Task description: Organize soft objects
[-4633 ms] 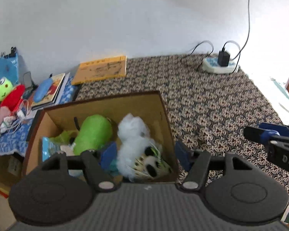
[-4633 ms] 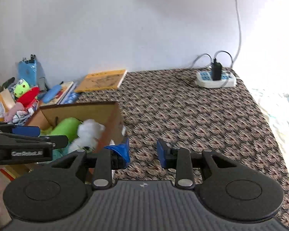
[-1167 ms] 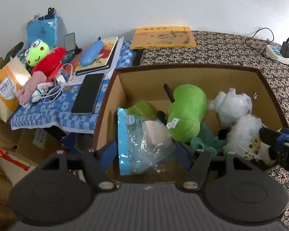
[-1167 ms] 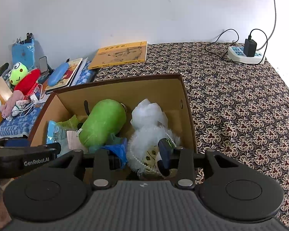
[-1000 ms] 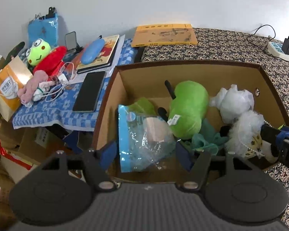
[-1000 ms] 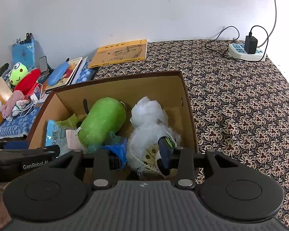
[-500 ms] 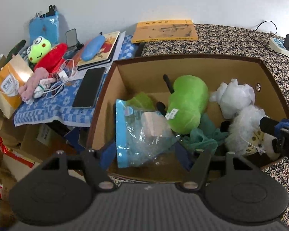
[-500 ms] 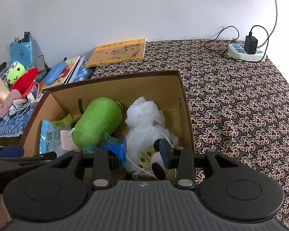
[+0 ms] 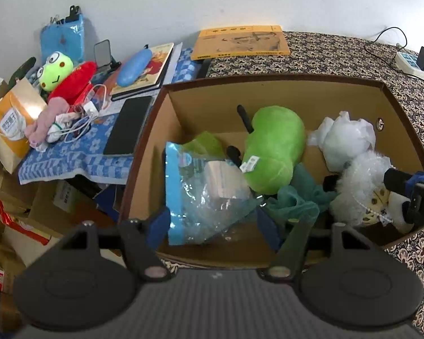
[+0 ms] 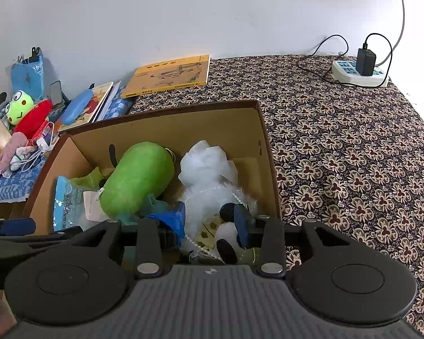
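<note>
Patterned cloth covers the surface that carries an open cardboard box against a white wall. Inside the box lie a green plush, a white mesh puff, a fluffy white toy with black patches, teal fabric and a blue plastic packet. The right gripper reaches into the box's near right corner, its jaws apart on either side of the fluffy toy; whether the pads press it cannot be told. The left gripper hangs over the packet with jaws spread wide, gripping nothing. Left of the box, a blue checked cloth holds a frog plush, a red plush, a phone and books. A power strip sits far right.
</note>
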### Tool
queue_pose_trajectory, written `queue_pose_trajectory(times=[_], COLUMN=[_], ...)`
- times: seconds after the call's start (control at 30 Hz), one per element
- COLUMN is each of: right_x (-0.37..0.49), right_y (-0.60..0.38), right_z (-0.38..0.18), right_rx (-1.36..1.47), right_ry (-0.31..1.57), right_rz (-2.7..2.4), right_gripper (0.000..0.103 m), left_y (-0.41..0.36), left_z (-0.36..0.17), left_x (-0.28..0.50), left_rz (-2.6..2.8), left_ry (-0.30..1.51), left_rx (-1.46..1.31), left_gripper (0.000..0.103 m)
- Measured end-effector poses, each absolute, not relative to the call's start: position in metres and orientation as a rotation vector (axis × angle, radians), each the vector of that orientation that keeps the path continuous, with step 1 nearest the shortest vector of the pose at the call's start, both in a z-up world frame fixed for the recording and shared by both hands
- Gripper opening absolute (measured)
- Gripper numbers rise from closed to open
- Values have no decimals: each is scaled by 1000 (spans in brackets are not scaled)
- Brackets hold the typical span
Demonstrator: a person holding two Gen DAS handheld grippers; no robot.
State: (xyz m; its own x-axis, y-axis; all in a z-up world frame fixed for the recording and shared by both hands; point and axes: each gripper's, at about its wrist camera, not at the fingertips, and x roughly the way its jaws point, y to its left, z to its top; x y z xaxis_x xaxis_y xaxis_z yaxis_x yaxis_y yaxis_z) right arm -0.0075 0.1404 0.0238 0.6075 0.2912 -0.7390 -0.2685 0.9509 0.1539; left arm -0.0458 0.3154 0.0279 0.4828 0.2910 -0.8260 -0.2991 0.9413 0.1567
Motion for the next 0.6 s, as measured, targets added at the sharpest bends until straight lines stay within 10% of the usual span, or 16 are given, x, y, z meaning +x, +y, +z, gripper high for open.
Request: queue_pose_trajectory(times=[0.6], right_x=[0], right_y=[142], right_z=[17], right_rx=[13], right_ry=[876], right_rz=[335], right_gripper=[22], left_y=[318], left_z=[21], left_x=[-40], left_rz=[347], left_ry=[1006], left_rx=[-26], left_gripper=[67])
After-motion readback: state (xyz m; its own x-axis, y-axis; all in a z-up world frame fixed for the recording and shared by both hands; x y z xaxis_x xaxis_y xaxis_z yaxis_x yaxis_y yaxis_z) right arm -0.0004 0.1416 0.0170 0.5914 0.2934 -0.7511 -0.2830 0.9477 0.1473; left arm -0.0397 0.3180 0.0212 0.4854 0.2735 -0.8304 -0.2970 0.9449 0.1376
